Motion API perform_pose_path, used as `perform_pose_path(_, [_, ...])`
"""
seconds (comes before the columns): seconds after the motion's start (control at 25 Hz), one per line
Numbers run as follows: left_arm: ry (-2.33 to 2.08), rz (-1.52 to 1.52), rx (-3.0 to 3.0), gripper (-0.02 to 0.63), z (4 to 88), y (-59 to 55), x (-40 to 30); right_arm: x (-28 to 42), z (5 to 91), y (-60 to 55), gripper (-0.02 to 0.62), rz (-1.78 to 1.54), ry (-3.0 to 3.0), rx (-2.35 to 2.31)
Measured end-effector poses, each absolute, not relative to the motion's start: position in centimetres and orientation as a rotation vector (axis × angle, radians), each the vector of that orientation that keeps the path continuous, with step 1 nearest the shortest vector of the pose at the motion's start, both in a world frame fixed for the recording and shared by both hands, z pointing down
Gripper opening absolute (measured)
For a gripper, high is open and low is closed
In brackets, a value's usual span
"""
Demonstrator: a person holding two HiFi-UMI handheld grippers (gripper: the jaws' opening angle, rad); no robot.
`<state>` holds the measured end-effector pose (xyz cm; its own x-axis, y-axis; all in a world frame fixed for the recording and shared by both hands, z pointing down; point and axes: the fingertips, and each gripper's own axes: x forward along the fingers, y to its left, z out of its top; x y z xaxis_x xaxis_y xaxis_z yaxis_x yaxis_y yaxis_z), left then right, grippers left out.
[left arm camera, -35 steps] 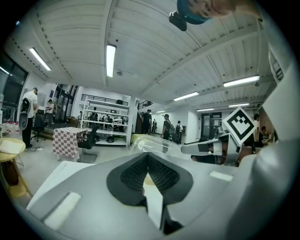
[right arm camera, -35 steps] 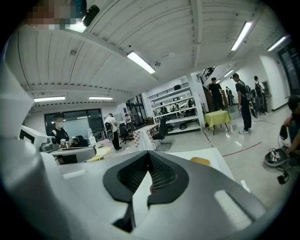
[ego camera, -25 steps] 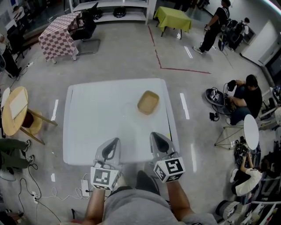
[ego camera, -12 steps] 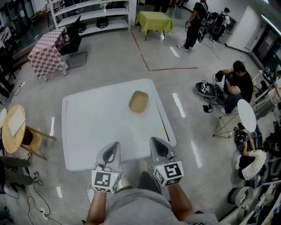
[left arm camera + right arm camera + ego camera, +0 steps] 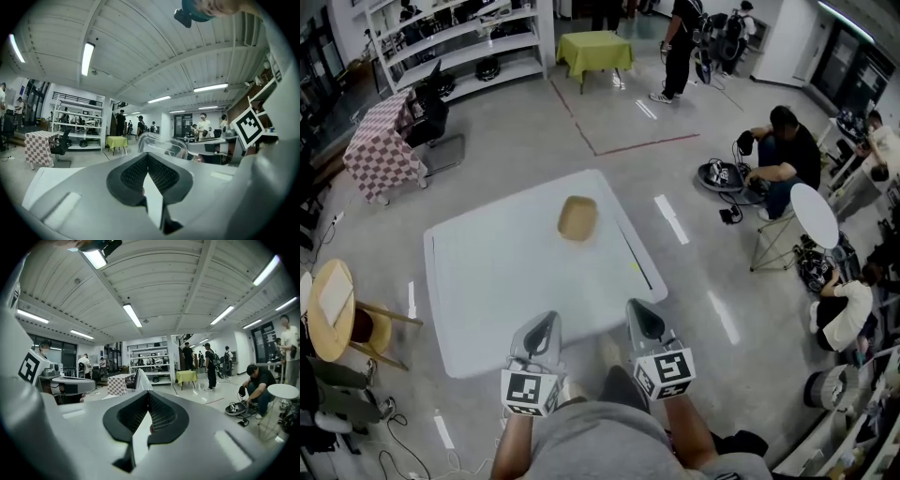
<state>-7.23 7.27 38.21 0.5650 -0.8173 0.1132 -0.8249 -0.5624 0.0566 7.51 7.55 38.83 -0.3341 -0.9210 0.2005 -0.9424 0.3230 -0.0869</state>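
Both grippers are held side by side in front of the person's body, at the near edge of a white table [image 5: 487, 281]. The left gripper [image 5: 542, 326] is shut with nothing between its jaws; in its own view the left gripper [image 5: 147, 157] points level across the hall. The right gripper [image 5: 639, 317] is likewise shut and empty, and the right gripper [image 5: 149, 397] also looks out over the room. A shallow tan wooden tray [image 5: 577, 217] lies on the far part of the table, well beyond both grippers.
A round wooden side table [image 5: 333, 298] stands at the left. Farther back are a checked-cloth table [image 5: 380, 141], shelves [image 5: 459, 37] and a green-cloth table [image 5: 593, 49]. At the right are seated people [image 5: 787, 155] and a small round white table [image 5: 814, 214]. Red tape marks the floor [image 5: 619, 145].
The head view has swung, so the table and tray sit further left and turned. Both gripper views have panned across the hall. Both grippers stay shut and empty.
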Motion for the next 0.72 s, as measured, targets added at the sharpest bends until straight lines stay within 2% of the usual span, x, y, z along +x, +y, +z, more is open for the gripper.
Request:
perform_pose_path(0.4, [-1.332,0.114,2.746,0.011,37.8,8.1,-4.5,10.5,39.4,9.5,0.003,0.295,-2.392,1.824])
perform_pose_path(0.72, [-1.343,0.114,2.732,0.011,38.2,7.3,-4.5,10.4,39.4,8.7,0.003,0.291,-2.402,1.814])
